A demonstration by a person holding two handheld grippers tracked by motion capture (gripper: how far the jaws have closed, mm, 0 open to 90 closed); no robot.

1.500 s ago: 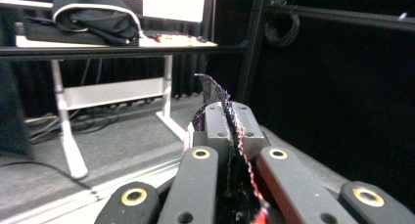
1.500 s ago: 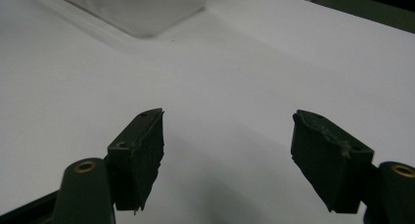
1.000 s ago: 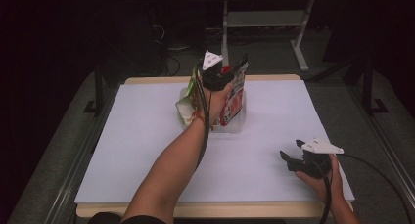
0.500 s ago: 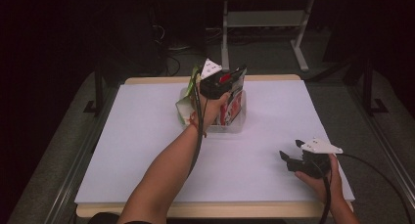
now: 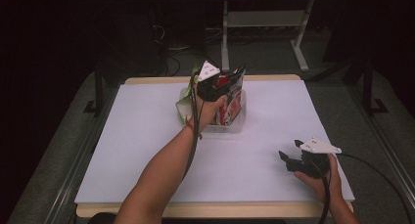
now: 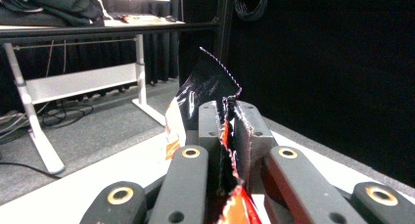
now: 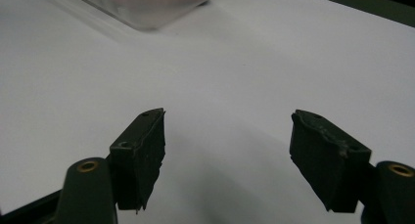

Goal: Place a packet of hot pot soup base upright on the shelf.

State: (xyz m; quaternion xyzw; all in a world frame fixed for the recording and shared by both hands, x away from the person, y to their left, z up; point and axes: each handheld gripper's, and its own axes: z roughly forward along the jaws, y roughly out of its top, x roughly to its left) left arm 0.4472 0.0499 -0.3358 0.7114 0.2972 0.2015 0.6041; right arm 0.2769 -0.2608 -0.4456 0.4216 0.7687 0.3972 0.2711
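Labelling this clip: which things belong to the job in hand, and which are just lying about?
In the job:
left tool, shut on the red snack packet
clear bin
green packet

Lying about:
right tool, open over the white table
metal stand

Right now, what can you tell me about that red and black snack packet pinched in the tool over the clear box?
The snack packet is a thin, glossy foil-like bag, black at its top with red, orange and white print lower down, and a zigzag-cut top edge. It stands roughly upright, its crumpled top corner poking above the jaws of the left gripper, which are shut on it. In the high view its lower part sits in the clear plastic box at the far middle of the white table, beside a green packet.
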